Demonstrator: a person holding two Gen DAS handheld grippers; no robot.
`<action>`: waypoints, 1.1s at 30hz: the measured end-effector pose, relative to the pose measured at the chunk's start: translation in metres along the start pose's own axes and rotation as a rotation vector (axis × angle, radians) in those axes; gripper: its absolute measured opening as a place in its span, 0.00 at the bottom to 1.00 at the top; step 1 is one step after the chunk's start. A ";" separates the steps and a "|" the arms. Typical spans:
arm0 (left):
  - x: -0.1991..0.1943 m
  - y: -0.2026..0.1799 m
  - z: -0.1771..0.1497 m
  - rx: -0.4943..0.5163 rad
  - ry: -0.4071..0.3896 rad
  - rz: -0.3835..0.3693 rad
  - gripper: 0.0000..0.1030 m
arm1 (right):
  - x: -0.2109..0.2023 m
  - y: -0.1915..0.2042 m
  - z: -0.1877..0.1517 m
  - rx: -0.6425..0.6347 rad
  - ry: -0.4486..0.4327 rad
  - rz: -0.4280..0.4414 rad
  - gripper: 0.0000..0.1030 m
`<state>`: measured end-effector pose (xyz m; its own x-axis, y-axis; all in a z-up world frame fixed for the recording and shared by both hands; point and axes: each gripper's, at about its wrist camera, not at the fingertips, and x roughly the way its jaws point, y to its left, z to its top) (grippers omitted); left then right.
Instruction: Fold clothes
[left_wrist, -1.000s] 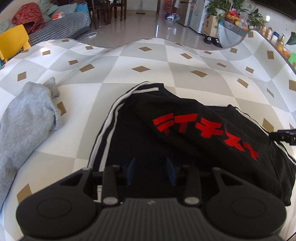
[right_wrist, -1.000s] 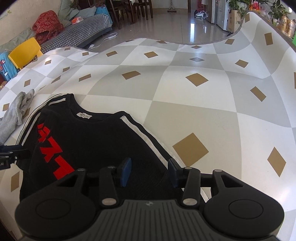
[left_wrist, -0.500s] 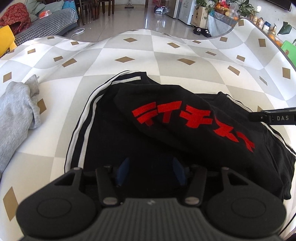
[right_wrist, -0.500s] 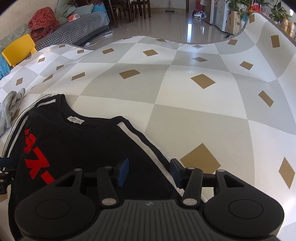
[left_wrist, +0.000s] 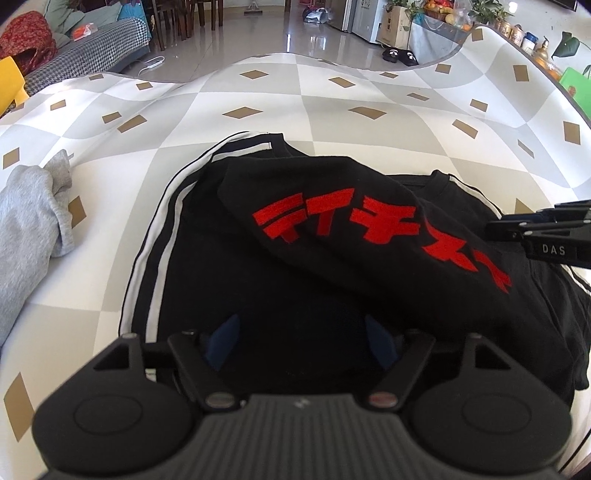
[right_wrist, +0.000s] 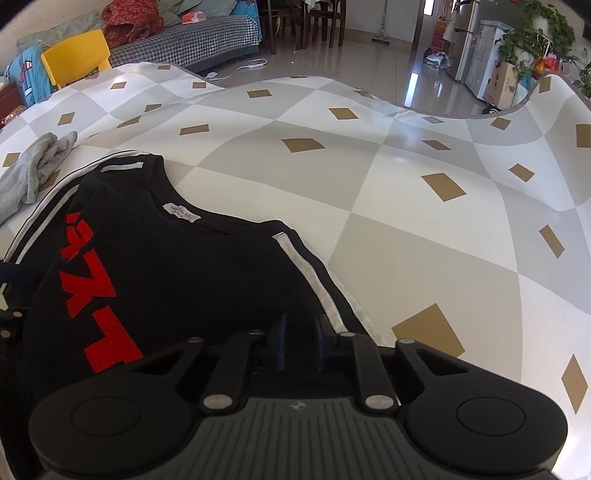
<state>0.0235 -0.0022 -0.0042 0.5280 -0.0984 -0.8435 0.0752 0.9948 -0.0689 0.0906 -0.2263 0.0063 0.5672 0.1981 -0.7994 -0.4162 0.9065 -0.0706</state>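
A black shirt (left_wrist: 303, 266) with red lettering and white sleeve stripes lies partly folded on the checkered table; it also shows in the right wrist view (right_wrist: 177, 266). My left gripper (left_wrist: 301, 341) is open, its blue-padded fingers wide apart over the shirt's near edge. My right gripper (right_wrist: 300, 341) has its fingers close together over the shirt's striped right edge; whether cloth is pinched between them is unclear. The right gripper also shows at the right edge of the left wrist view (left_wrist: 539, 230).
A grey garment (left_wrist: 29, 221) lies bunched at the table's left, also seen in the right wrist view (right_wrist: 33, 170). The checkered tablecloth (right_wrist: 424, 221) stretches far and right. A yellow chair (right_wrist: 75, 57) and a sofa stand beyond the table.
The left gripper's fingers have spread wider and moved in over the shirt. The right gripper's fingers have closed together at the striped edge.
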 end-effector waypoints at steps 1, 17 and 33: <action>0.000 0.000 0.000 -0.002 0.001 -0.001 0.74 | 0.000 0.001 0.000 -0.007 0.001 -0.013 0.05; -0.001 0.004 -0.005 -0.039 0.008 0.040 0.86 | -0.101 -0.003 0.044 0.138 -0.335 0.098 0.02; -0.004 0.015 -0.012 -0.076 0.022 0.086 0.97 | -0.102 0.000 0.038 0.163 -0.285 0.083 0.26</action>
<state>0.0121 0.0132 -0.0080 0.5108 -0.0126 -0.8596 -0.0345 0.9988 -0.0352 0.0596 -0.2324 0.1107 0.7216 0.3487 -0.5981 -0.3629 0.9262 0.1022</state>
